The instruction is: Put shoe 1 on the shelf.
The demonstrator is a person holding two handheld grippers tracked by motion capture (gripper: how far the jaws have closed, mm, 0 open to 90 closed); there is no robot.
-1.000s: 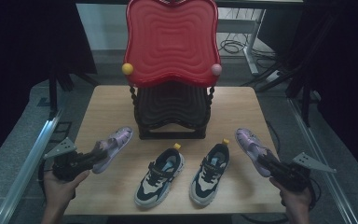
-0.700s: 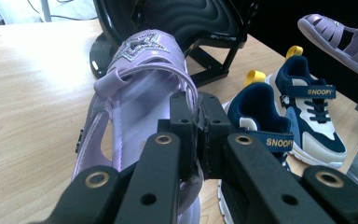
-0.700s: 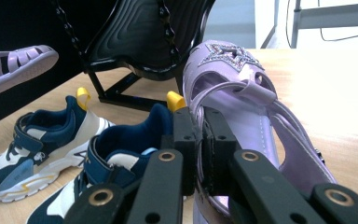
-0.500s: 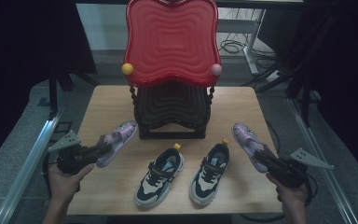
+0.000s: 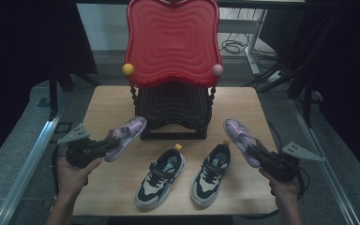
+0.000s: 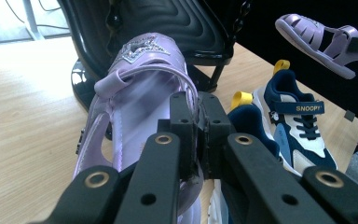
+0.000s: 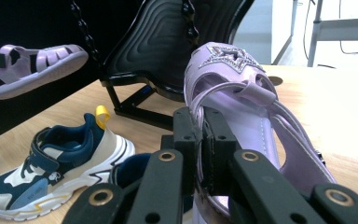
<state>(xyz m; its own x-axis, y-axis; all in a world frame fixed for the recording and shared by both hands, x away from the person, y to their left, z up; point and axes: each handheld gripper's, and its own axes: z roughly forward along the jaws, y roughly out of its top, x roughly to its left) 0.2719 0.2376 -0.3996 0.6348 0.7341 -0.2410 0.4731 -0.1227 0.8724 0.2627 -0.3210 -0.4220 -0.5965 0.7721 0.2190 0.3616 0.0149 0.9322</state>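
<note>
Above the table's left side, my left gripper [image 5: 104,146] is clamped thin on the left sandal [image 5: 126,137]'s heel strap; my right gripper [image 5: 257,153] pinches the right sandal [image 5: 237,134] likewise, over the right edge. Either sandal could twist loose or clip the black rack [image 5: 173,111]. My left gripper view reads the sneaker [image 6: 298,135]'s SNOOPY strap, too small from above.
</note>
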